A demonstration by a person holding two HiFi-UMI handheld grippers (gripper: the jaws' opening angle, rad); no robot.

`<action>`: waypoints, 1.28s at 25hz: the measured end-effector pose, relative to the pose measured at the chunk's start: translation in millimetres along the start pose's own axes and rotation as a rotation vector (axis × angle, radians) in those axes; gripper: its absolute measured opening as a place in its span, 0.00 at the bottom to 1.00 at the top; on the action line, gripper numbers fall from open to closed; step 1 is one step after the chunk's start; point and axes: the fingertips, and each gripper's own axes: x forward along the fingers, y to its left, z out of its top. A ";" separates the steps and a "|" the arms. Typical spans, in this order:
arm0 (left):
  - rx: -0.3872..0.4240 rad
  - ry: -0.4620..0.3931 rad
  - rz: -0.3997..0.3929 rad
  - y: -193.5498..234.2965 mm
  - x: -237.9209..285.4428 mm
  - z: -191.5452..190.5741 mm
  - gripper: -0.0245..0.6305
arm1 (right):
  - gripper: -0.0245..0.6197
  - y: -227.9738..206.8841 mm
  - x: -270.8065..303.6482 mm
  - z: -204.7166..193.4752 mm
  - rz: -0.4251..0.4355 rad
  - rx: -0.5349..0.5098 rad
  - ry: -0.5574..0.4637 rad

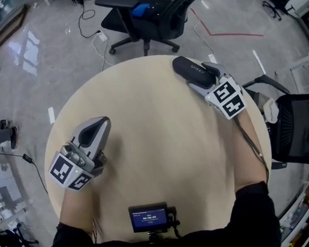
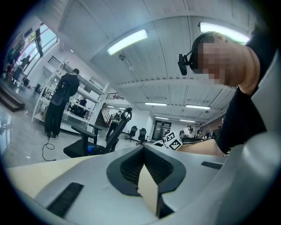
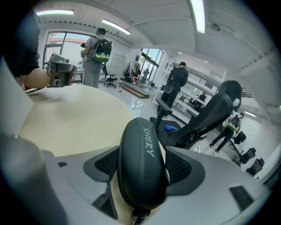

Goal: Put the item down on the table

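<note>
Gripping the black oval hard-shell case (image 1: 192, 71), your right gripper (image 1: 207, 78) holds it over the far edge of the round beige table (image 1: 161, 146); your left gripper (image 1: 101, 126) is closed and empty.

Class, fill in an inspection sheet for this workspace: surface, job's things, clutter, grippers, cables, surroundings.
Surface: round beige table.
Job's things: black case, held at the table's far edge; whether it touches the top is unclear.
Clutter: small screen at the near edge.
Grippers: right gripper shut on the case; left gripper shut, nothing between its jaws.
Cables: white lead on the floor beyond the table.
Surroundings: black office chair, glossy floor, people standing about.
</note>
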 end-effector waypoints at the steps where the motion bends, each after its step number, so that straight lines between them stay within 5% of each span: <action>1: -0.004 -0.003 -0.003 -0.3 0.4 0.1 0.04 | 0.55 0.3 0.2 0.1 -0.001 0.000 -0.002; 8: -0.022 -0.006 -0.007 -6.3 -1.9 -0.8 0.04 | 0.55 5.9 -16.1 9.6 0.034 0.075 -0.060; 9: -0.032 -0.012 -0.010 -7.6 -3.5 0.6 0.04 | 0.63 4.7 -22.7 11.6 0.025 0.094 -0.075; 16: -0.037 -0.007 0.020 -20.3 -28.8 17.6 0.04 | 0.64 -6.7 -112.5 5.0 -0.068 0.363 -0.241; 22: -0.058 -0.037 0.025 -54.9 -61.9 67.1 0.04 | 0.64 11.4 -217.6 -4.3 -0.067 0.632 -0.363; 28: -0.028 -0.061 0.022 -100.7 -95.3 125.6 0.04 | 0.64 51.1 -301.3 36.1 0.000 0.697 -0.445; 32: -0.030 -0.113 0.004 -135.5 -117.5 170.5 0.04 | 0.45 73.2 -353.6 64.0 -0.011 0.677 -0.488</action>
